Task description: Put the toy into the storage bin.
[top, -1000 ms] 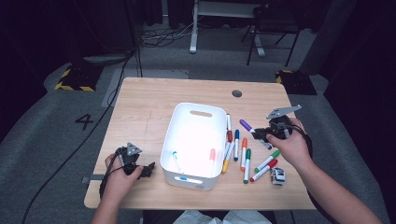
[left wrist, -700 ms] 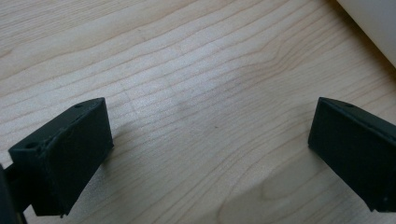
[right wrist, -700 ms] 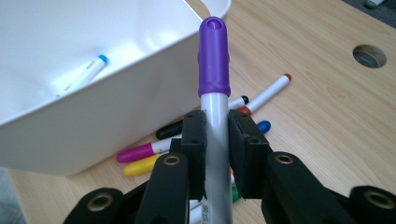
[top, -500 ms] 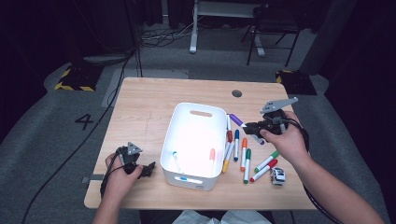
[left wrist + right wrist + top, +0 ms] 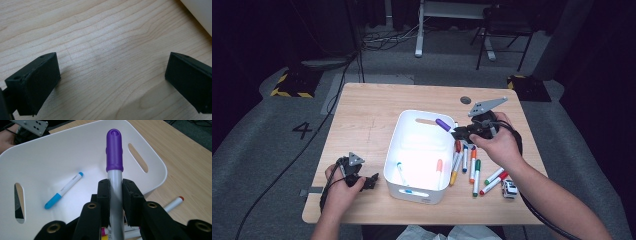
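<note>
Now, step in hand: the right gripper (image 5: 460, 133) carries a purple marker (image 5: 114, 150) over the right rim of the white bin (image 5: 409, 131), so the work looks like gathering markers from the table into that bin.
Right gripper state: jaws clamped on the marker's grey barrel, purple cap pointing ahead over the bin's inside, as the right gripper view shows.
Marker's place: held in the air above the bin's right wall, toward the table's far right part; not yet lying inside.
Bin contents: a blue marker (image 5: 63, 190) on the floor, with an orange one (image 5: 439, 168) near the right wall.
Left gripper: the left gripper (image 5: 368, 182) rests near the table's front left corner, jaws wide apart over bare wood, holding nothing.
Next move, as I judge: ease the jaws open once the marker is clear of the rim, so it drops inside and does not tip back out.
Loose markers (image 5: 475, 171): several lie just right of the bin, waiting.
Change since earlier: a second ago the right gripper was over the loose markers near the right edge; it has since travelled to the bin rim with the purple one.
</note>
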The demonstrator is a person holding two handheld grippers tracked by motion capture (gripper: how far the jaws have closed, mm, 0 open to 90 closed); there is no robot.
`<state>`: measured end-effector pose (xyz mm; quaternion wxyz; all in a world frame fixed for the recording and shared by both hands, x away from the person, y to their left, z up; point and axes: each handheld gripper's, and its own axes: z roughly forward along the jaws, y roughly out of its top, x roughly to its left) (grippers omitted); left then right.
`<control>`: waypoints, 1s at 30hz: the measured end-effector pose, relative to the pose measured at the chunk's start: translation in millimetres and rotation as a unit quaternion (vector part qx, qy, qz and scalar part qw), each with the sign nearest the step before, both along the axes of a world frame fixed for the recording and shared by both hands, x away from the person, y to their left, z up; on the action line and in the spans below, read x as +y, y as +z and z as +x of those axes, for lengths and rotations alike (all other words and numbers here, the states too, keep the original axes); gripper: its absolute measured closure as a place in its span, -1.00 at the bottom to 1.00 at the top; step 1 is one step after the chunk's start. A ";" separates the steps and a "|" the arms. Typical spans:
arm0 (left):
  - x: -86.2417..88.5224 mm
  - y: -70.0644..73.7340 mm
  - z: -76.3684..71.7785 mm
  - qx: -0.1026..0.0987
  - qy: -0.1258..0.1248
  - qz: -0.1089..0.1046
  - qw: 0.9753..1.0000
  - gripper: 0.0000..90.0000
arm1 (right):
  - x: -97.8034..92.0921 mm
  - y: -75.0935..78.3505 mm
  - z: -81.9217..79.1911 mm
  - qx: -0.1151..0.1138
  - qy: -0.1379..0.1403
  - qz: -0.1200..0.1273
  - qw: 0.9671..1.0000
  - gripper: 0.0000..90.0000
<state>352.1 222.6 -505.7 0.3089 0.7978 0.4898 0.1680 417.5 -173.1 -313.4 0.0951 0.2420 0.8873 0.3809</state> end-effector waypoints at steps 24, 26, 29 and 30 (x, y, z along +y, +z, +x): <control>-1.7 0.0 2.4 -0.004 0.004 0.001 1.000 -1.00 | 60.7 -20.0 17.7 0.006 0.032 -0.005 0.999 0.71; -1.7 0.1 2.3 -0.003 0.005 0.002 1.000 -1.00 | 62.6 -24.4 18.5 0.009 0.033 -0.013 0.999 0.71; -1.8 0.1 2.4 -0.004 0.005 0.002 1.000 -1.00 | 63.9 -29.5 19.3 0.013 0.030 -0.023 0.999 0.71; -2.3 0.2 2.6 -0.003 0.005 0.004 1.000 -1.00 | 64.4 -31.2 19.5 0.013 0.031 -0.023 0.999 0.71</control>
